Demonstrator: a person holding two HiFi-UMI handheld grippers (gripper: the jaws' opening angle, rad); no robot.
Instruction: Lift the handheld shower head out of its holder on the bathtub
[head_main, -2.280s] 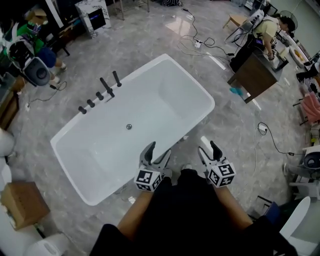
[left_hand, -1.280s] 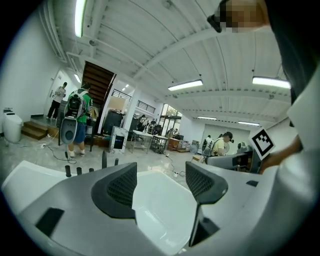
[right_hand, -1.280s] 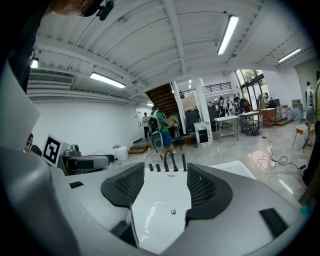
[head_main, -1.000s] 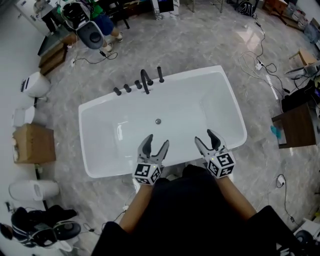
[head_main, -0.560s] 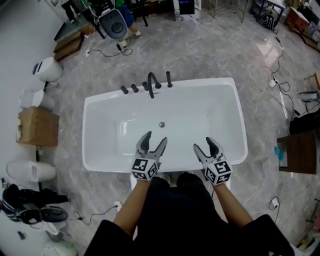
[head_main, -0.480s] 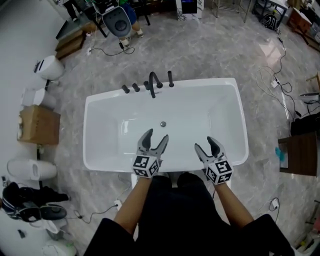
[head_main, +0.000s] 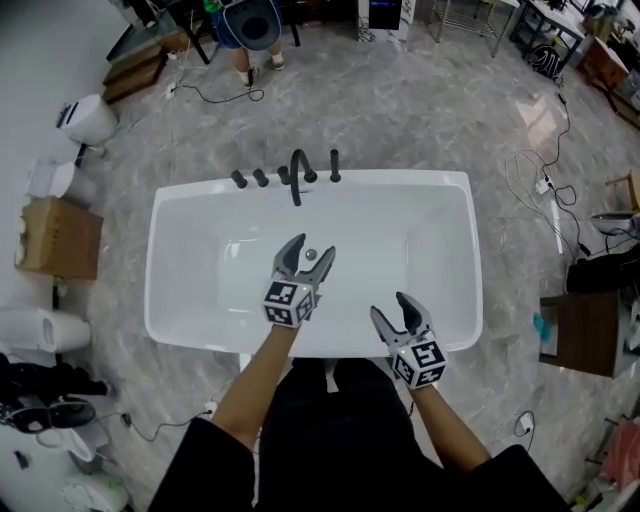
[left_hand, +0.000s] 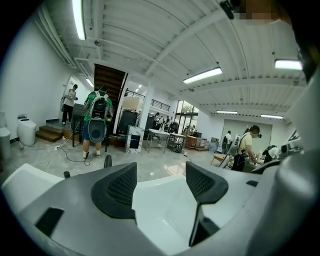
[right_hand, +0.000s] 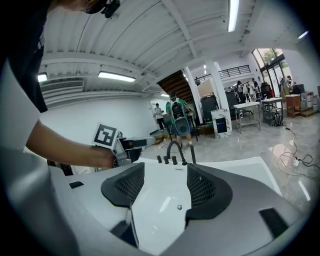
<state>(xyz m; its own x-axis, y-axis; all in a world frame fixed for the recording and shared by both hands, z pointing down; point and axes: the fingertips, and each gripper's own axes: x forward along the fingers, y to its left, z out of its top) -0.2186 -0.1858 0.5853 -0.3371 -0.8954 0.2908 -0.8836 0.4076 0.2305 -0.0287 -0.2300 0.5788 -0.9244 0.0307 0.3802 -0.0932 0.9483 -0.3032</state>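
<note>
The white bathtub (head_main: 165, 300) lies crosswise below me. Black fittings stand on its far rim: two knobs (head_main: 250, 178), an arched spout (head_main: 297, 172) and the upright handheld shower head (head_main: 334, 165) in its holder at the right end. My left gripper (head_main: 311, 248) hangs open over the basin near the drain, well short of the fittings. At the near rim my right gripper (head_main: 392, 310) is open and empty. The right gripper view shows the shower head (right_hand: 193, 148) beside the spout (right_hand: 175, 147), with the left gripper (right_hand: 135, 144) reaching in from the left.
A cardboard box (head_main: 55, 235) and white toilets (head_main: 85, 118) stand at the left. Cables (head_main: 545, 175) trail over the marble floor at the right, near a brown cabinet (head_main: 578, 335). A person with a backpack (head_main: 248, 20) stands beyond the tub.
My left gripper has reached forward over the basin toward the drain. The right gripper has dropped back to the near rim. The tub now sits square in the head view.
</note>
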